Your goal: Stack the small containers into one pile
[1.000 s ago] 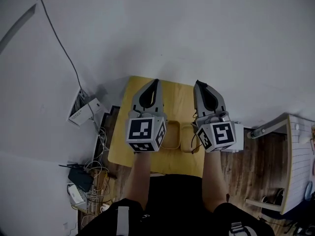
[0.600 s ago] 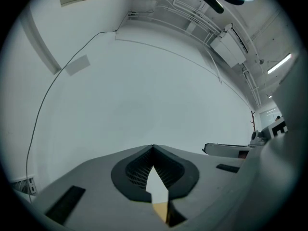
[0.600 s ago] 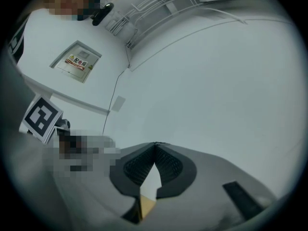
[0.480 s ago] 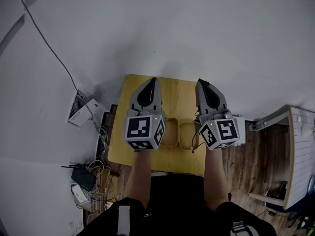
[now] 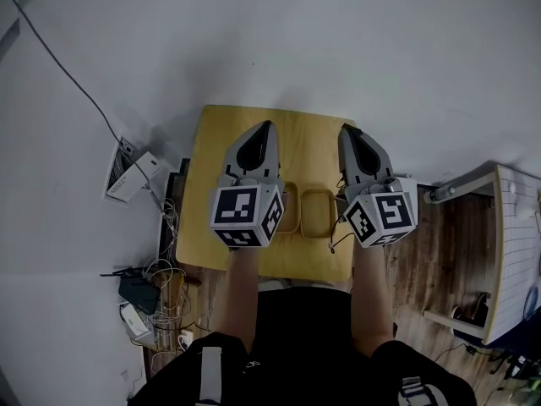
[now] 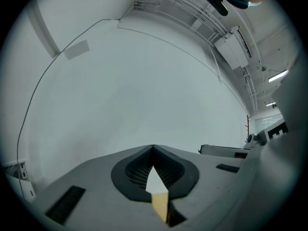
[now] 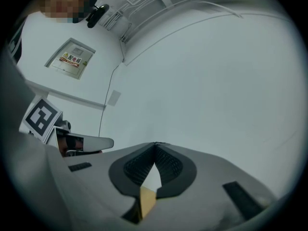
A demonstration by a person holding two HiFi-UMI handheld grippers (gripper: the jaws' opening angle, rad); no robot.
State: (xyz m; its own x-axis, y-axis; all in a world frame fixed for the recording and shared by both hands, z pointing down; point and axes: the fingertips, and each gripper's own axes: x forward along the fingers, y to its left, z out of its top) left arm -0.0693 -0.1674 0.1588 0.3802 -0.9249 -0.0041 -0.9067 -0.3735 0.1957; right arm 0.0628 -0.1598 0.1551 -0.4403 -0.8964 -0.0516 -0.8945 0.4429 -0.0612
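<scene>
Since a second ago the table point(image 5: 308, 142) has slid up-frame, mostly head tilt. The two containers haven't shifted on it, and both grippers keep about the same station above it.

Left container point(image 5: 292, 211) and right container point(image 5: 319, 214) sit side by side at the table's near-middle, just beside each other; can't tell if they touch. Not stacked yet. Long axes look to run from the table's near edge toward its far edge, parallel to the grippers.

Left gripper point(image 5: 268, 126): jaw tips together, nothing held; its own view shows only a sliver of table through the gap behind the tips. Right gripper point(image 5: 346, 128): same, tips together, empty.

Key relation: both sets of tips are over the table's far half, pointing away, so the containers lie behind the tips, between the two gripper bodies. Each hand is about equally near its own container. My read: back off, open, drop onto one.

Cables point(image 5: 161, 282) on the floor off the table's left side.
</scene>
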